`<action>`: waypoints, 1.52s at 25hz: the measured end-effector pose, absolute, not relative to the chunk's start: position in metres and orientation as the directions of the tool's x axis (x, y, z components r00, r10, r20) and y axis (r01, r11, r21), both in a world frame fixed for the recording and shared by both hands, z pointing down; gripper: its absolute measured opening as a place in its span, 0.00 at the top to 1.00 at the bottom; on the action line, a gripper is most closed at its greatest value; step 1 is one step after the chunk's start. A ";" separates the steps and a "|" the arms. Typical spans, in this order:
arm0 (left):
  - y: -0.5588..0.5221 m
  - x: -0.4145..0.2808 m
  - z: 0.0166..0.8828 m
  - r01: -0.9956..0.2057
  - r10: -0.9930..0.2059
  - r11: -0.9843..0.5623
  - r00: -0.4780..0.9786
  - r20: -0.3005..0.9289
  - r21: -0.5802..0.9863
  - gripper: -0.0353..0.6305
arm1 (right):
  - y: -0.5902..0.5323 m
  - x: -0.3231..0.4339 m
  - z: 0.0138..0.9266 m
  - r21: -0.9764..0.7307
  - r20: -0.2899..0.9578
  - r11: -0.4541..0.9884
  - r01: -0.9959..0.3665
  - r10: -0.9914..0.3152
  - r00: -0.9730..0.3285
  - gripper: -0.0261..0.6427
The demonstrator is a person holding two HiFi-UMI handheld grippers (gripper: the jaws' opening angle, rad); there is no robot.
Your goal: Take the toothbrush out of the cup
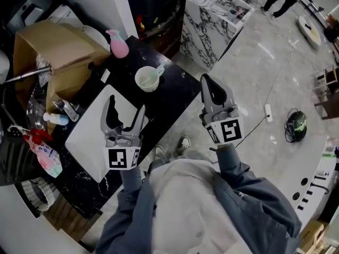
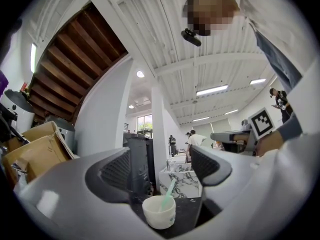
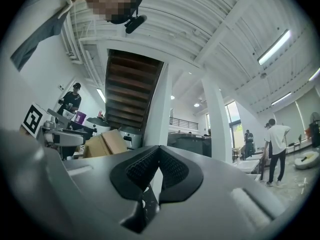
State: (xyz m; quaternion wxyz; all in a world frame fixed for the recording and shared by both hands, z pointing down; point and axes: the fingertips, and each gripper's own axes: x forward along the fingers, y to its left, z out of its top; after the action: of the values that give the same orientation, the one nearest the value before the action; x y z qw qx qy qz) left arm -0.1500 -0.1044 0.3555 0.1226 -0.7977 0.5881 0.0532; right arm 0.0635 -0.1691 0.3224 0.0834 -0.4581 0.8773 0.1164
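Observation:
A white cup [image 1: 148, 79] stands on the black counter [image 1: 175, 89] with a pale green toothbrush [image 1: 159, 70] leaning out of it to the right. My left gripper [image 1: 125, 116] is open, held above the white board, short of the cup. Through its jaws, the left gripper view shows the cup [image 2: 159, 212] and the toothbrush [image 2: 168, 193], some way ahead. My right gripper [image 1: 213, 88] is shut with nothing in it, off the counter's right edge, pointing up. In the right gripper view its pads [image 3: 159, 164] meet at the tips.
A white board [image 1: 100, 128] lies on the counter under the left gripper. A pink bottle [image 1: 117, 43] and a cardboard box [image 1: 58, 57] stand at the back. Small bottles [image 1: 55, 119] and a packet [image 1: 45, 153] sit at the left. A marble block [image 1: 212, 20] stands beyond the counter.

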 end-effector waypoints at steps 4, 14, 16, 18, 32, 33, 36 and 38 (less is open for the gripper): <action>-0.108 -0.149 0.355 -0.948 -0.922 -0.281 0.310 -0.234 -0.150 0.34 | -0.170 0.061 0.323 0.129 -0.257 0.554 -0.822 -0.782 -0.567 0.95; -0.128 -0.139 0.368 -0.918 -0.907 -0.345 0.380 -0.182 -0.196 0.34 | -0.168 0.055 0.326 0.128 -0.259 0.550 -0.825 -0.785 -0.563 0.95; -0.143 -0.131 0.378 -0.899 -0.903 -0.376 0.410 -0.128 -0.227 0.34 | -0.172 0.054 0.330 0.127 -0.250 0.550 -0.825 -0.787 -0.563 0.95; -0.164 -0.119 0.390 -0.878 -0.899 -0.410 0.434 -0.052 -0.247 0.34 | -0.180 0.055 0.333 0.124 -0.238 0.552 -0.824 -0.790 -0.565 0.95; -0.270 -0.065 0.479 -0.637 -0.801 -0.594 0.525 0.287 -0.491 0.34 | -0.199 0.057 0.354 0.079 -0.200 0.558 -0.826 -0.803 -0.561 0.95; -0.273 -0.066 0.482 -0.631 -0.797 -0.600 0.524 0.300 -0.493 0.34 | -0.199 0.058 0.354 0.077 -0.200 0.557 -0.827 -0.804 -0.560 0.95; -0.278 -0.068 0.490 -0.621 -0.790 -0.611 0.517 0.330 -0.491 0.34 | -0.200 0.061 0.355 0.073 -0.200 0.552 -0.831 -0.808 -0.554 0.95; -0.279 -0.069 0.495 -0.624 -0.786 -0.617 0.516 0.341 -0.479 0.35 | -0.201 0.061 0.355 0.071 -0.201 0.549 -0.833 -0.810 -0.551 0.95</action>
State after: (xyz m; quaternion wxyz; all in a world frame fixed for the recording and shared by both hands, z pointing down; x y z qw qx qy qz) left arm -0.0687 -0.2795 0.4947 0.1496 -0.8577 0.4111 -0.2702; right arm 0.0613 -0.2007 0.3550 0.0723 -0.4681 0.8772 0.0790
